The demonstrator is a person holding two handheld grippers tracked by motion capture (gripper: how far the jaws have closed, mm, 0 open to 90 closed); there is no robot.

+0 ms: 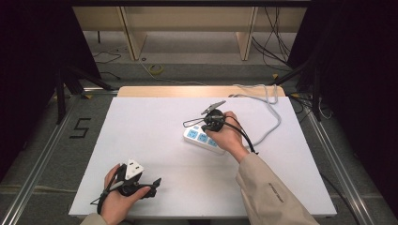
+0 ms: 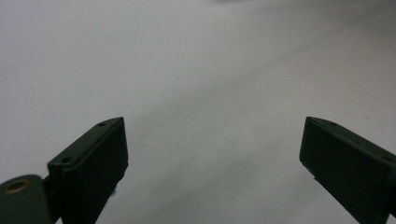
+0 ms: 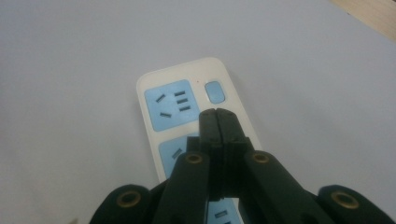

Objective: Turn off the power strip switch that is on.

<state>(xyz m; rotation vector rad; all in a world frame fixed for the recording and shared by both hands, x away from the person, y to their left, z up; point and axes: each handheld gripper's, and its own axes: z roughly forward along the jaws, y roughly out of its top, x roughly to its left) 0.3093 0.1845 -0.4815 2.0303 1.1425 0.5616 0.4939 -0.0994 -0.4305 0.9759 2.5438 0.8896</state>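
The right gripper (image 3: 217, 112), its black jaws pressed together on nothing, hangs over the white plastic power strip with blue socket faces (image 3: 187, 109), just short of the blue oval switch (image 3: 214, 92); judging from this, it should come straight down on that button, lightly, so the strip does not skid. The strip lies right of the white table's (image 1: 155, 140) middle, its long axis running diagonally, its switch end pointing toward the far left corner. Near the front left corner rests the left gripper (image 1: 148, 185), jaws spread wide and empty.

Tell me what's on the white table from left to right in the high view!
left gripper → power strip → right gripper → the strip's grey cable
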